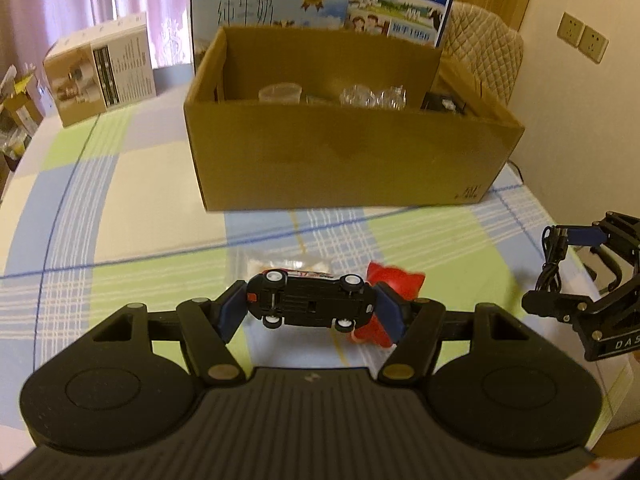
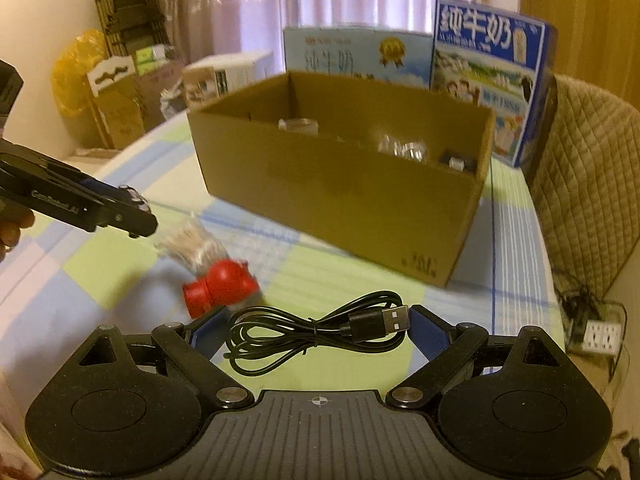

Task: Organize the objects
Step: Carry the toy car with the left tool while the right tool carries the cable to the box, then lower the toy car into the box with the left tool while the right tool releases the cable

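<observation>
I hold the car (image 1: 310, 304) nose-to-tail in my left gripper (image 1: 310, 308) and the cable (image 2: 316, 332) pinched in my right gripper (image 2: 316, 330) — both lifted, I judge, for the box (image 1: 344, 152) at twelve o'clock.

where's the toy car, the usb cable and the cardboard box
toy car (image 1: 310, 306), left wrist view, on its black underside between the wheels
usb cable (image 2: 316, 334), right wrist view, on the tied middle of the coil
cardboard box (image 1: 344, 160), left wrist view, on its bare front wall

Table (image 1: 120, 200), checked cloth: cardboard box (image 1: 340, 160), red toy (image 2: 218, 284), clear packet (image 2: 192, 246), milk cartons (image 2: 492, 76).
</observation>
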Demonstrator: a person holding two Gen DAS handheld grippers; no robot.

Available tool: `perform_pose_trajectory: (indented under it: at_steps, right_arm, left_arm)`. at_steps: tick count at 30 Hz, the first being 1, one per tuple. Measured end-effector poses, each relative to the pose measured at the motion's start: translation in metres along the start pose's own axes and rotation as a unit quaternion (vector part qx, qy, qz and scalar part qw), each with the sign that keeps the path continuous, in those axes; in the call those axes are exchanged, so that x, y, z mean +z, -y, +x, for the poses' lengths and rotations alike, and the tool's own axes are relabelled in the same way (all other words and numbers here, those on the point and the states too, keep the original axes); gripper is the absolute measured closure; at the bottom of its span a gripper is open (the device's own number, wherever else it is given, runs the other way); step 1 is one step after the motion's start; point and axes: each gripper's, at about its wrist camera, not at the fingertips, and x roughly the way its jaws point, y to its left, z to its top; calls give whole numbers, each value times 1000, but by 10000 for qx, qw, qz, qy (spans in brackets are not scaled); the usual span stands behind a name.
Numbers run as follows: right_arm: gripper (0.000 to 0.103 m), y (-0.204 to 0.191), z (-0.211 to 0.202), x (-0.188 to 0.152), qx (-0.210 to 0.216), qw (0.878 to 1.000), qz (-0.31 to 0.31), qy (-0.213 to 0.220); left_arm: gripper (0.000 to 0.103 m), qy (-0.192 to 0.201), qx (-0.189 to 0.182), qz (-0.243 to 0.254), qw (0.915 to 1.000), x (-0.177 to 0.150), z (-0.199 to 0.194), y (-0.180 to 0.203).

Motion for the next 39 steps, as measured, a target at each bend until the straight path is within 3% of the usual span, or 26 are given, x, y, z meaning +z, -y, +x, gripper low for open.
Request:
perform_pose_trajectory:
  at_steps: [22, 30, 39]
  right_arm:
    - [12, 27, 13, 96, -55, 9945, -455, 937]
    - [12, 40, 40, 123, -8, 9947, -432, 938]
    - [12, 61, 74, 139, -43, 9968, -381, 698]
  left_arm:
    - [39, 565, 240, 118, 9980, 84, -1, 0]
    - [39, 586, 302, 24, 9978, 119, 17, -6]
    - [39, 356, 425, -49, 9985, 144, 48, -13]
